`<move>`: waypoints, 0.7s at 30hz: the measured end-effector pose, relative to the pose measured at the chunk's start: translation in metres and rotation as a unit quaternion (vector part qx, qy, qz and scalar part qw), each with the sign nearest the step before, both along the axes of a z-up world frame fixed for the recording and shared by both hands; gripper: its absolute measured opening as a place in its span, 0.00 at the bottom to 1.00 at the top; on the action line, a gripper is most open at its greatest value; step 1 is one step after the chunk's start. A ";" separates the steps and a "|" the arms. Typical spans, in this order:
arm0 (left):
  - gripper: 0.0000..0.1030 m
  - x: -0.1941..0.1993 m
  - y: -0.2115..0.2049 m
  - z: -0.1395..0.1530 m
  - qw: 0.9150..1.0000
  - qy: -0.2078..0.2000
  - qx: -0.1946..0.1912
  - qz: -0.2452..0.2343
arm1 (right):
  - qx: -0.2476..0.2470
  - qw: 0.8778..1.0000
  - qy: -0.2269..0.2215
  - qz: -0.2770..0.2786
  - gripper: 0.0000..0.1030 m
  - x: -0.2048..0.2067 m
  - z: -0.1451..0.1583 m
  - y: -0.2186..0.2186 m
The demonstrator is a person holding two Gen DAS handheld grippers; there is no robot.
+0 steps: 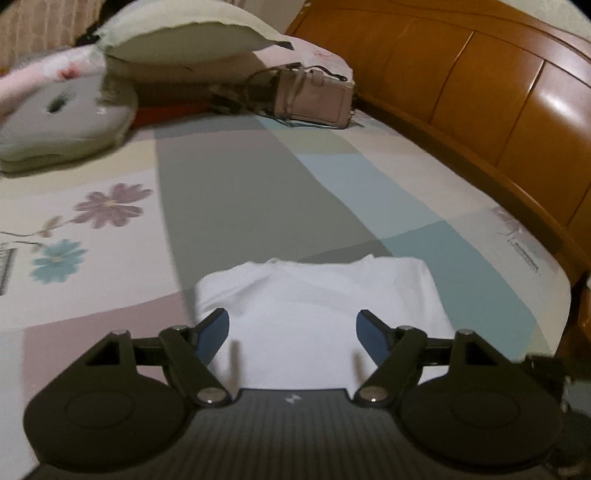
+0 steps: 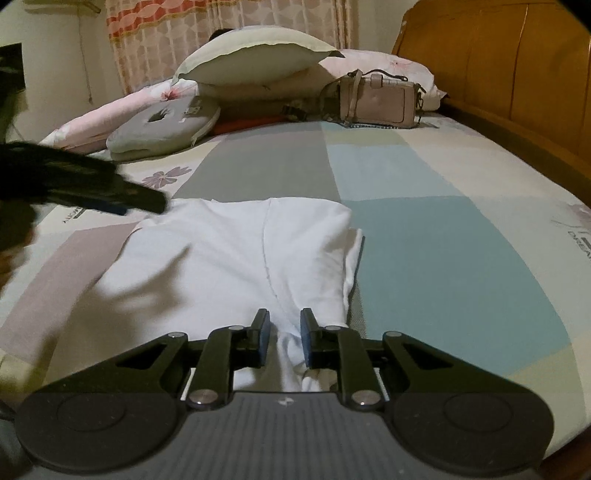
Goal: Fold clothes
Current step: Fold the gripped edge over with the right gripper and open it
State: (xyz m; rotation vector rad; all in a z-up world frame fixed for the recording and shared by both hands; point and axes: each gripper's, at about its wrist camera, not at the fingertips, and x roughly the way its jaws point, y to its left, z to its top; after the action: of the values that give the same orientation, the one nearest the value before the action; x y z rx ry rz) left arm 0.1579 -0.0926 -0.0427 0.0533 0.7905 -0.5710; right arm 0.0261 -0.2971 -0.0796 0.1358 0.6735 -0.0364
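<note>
A white garment [image 1: 314,291] lies folded into a rectangle on the patchwork bedsheet [image 1: 229,177]. My left gripper [image 1: 291,317] hangs open just above the garment's near part, its blue pads wide apart with nothing between them. In the right wrist view the same garment [image 2: 221,251] shows a seam running down its middle. My right gripper [image 2: 284,317] is low at the near edge, jaws narrowly apart. A raised fold of the white cloth stands between its pads, against the right one, with a slight gap to the left one. The left gripper's blurred dark body [image 2: 110,188] hovers over the garment's far left corner.
At the far end of the bed are pillows [image 2: 255,55], a grey cushion [image 2: 162,125] and a beige handbag [image 2: 380,99]. A wooden headboard [image 1: 480,92] runs along the right side. Curtains [image 2: 221,22] hang behind the bed.
</note>
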 end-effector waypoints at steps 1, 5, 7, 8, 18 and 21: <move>0.75 -0.007 0.005 0.003 1.000 -0.001 0.005 0.007 | 0.000 1.000 0.002 -0.001 0.31 0.000 0.004 0.002; 0.78 -0.025 0.018 0.003 0.999 0.004 0.024 0.038 | -0.006 0.999 -0.022 0.037 0.75 -0.008 0.026 0.025; 0.78 -0.029 0.025 -0.001 0.998 0.018 0.026 0.054 | -0.029 0.997 -0.036 0.064 0.75 -0.008 0.032 0.042; 0.78 -0.032 0.028 -0.003 0.998 0.023 0.028 0.060 | -0.038 0.996 -0.031 0.068 0.76 -0.004 0.029 0.047; 0.82 -0.060 0.057 0.004 0.995 0.019 0.047 0.084 | -0.090 0.992 0.004 0.089 0.88 -0.009 0.016 0.073; 0.82 -0.064 0.051 0.004 0.995 0.017 0.058 0.077 | -0.084 0.989 -0.002 0.122 0.96 -0.015 0.020 0.091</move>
State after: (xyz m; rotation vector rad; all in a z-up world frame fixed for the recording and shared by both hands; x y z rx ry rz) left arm 0.0938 -0.0418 -0.0389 0.0889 0.8533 -0.3813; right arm 0.0108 -0.2057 -0.0599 -0.1091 0.6757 0.1415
